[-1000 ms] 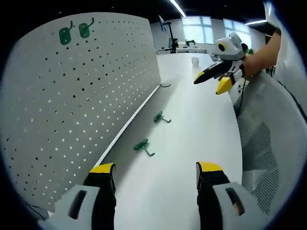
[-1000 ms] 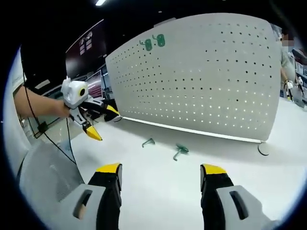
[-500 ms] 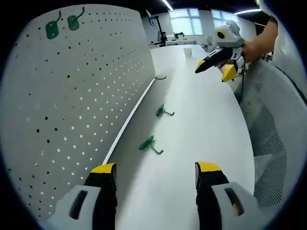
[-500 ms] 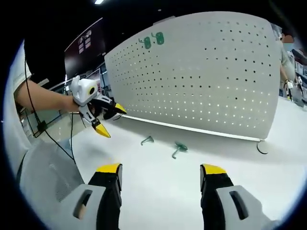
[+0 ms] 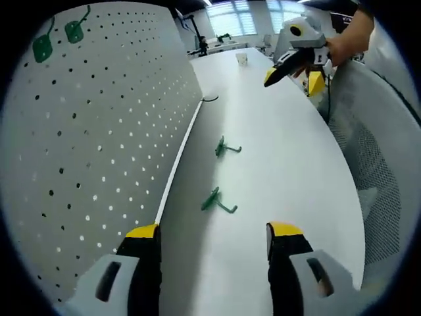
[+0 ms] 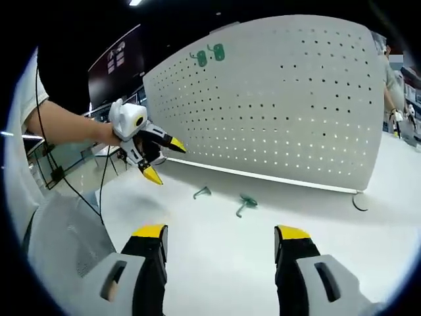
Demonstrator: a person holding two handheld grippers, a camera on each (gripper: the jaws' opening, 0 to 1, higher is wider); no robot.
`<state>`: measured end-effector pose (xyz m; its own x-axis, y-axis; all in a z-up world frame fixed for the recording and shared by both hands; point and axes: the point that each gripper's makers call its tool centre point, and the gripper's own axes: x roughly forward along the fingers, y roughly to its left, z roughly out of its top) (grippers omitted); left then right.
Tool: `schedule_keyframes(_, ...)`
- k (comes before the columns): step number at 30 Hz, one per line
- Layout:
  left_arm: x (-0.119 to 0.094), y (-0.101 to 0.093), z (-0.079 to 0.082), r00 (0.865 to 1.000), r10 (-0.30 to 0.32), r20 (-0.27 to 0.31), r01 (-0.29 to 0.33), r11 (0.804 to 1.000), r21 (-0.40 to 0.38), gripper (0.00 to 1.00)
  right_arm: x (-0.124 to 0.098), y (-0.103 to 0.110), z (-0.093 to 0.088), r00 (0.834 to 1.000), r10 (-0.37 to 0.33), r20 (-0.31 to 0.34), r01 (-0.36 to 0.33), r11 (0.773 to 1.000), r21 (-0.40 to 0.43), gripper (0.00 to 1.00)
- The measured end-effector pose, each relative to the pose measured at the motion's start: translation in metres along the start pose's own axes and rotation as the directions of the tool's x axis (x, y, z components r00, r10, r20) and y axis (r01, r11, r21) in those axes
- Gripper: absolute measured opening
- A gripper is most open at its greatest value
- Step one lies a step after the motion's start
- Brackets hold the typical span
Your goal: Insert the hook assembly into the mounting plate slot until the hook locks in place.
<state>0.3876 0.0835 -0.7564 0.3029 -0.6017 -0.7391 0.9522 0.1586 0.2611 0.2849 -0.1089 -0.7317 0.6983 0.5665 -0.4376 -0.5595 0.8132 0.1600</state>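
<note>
White tabletop carries two loose green hooks near the pegboard's foot, and both my left gripper and right gripper hang released, holding nothing. Closing on the nearer hook's thin wire could skid it away or tilt it, so its tabs miss the pegboard holes and never lock beside the two hung hooks near the top edge.

My left gripper view looks along the pegboard, near it, while my right gripper view faces it from farther back; both share the two loose hooks on the table.
</note>
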Motion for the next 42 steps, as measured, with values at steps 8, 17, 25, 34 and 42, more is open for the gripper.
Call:
schedule_keyframes(8, 0.012, 0.001, 0.0, 0.997, -0.061, -0.045, 0.066, 0.991, 0.115, 0.66, 0.001, -0.001, -0.001, 1.0, -0.001, 0.001, 0.001, 1.0, 0.0, 0.64)
schedule_keyframes(17, 0.025, 0.002, 0.003, 0.992, -0.101, -0.078, 0.116, 0.969, 0.217, 0.63, -0.001, -0.001, 0.001, 1.0, -0.004, 0.007, 0.004, 1.0, 0.002, 0.64)
schedule_keyframes(25, 0.037, -0.009, -0.002, 0.978, -0.157, -0.137, 0.193, 0.933, 0.304, 0.62, -0.001, -0.001, 0.001, 1.0, -0.001, 0.005, 0.001, 1.0, -0.005, 0.63)
schedule_keyframes(34, 0.049, -0.008, 0.0, 0.963, -0.201, -0.178, 0.255, 0.894, 0.368, 0.62, 0.001, 0.001, -0.002, 1.0, 0.011, -0.005, -0.011, 1.0, -0.014, 0.63)
schedule_keyframes(42, 0.062, -0.012, 0.0, 0.941, -0.251, -0.229, 0.326, 0.855, 0.403, 0.6, 0.002, 0.003, -0.004, 1.0, 0.017, -0.015, -0.017, 1.0, -0.011, 0.62)
